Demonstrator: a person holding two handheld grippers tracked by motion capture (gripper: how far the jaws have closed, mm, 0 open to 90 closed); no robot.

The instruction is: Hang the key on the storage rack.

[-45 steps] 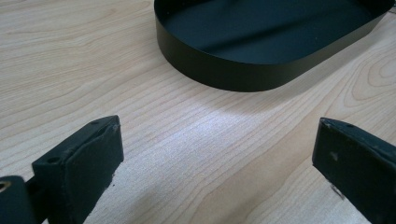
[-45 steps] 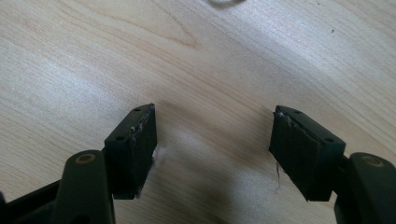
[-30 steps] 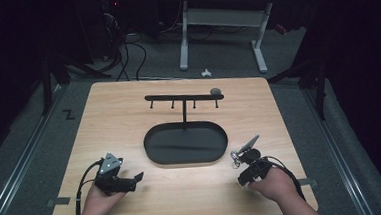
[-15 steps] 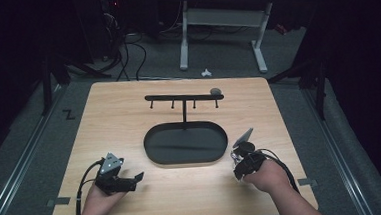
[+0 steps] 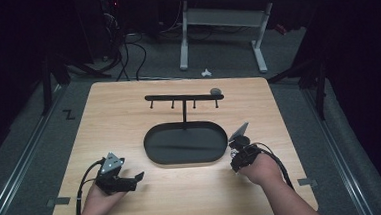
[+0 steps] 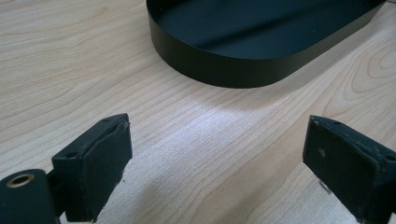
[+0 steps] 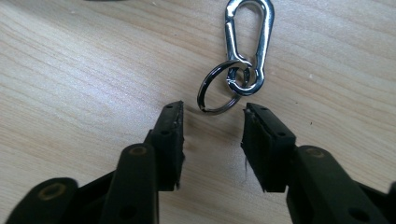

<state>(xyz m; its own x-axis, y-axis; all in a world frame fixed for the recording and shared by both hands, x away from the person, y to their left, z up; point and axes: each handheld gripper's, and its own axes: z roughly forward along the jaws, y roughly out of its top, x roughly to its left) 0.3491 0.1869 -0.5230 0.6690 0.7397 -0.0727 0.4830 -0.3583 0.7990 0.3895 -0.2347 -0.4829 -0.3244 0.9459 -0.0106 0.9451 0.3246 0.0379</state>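
**Two grippers low over the wooden surface, one at a carabiner**

Two hand-held black grippers sit at the near edge of the light wooden surface in the high view. The left gripper rests in the person's left hand, near the left end of the black oval metal tray but apart from it. The right gripper, held by the right hand, is just beside the tray's right end. Behind the tray stands a thin black T-shaped rack with small hooks, a small grey round object at its right end.

In the left gripper view, the left gripper has its jaws spread wide with bare wood between them; they hold nothing. The tray's dark wall curves across ahead, clear of the jaws.

In the right gripper view, the right gripper is partly open, jaws empty and close to the wood. A silver metal carabiner lies flat straight ahead, linked to a dark split key ring and a smaller silver ring. The key ring's near edge lies just beyond the jaw tips, level with the gap between them, not touching either jaw.
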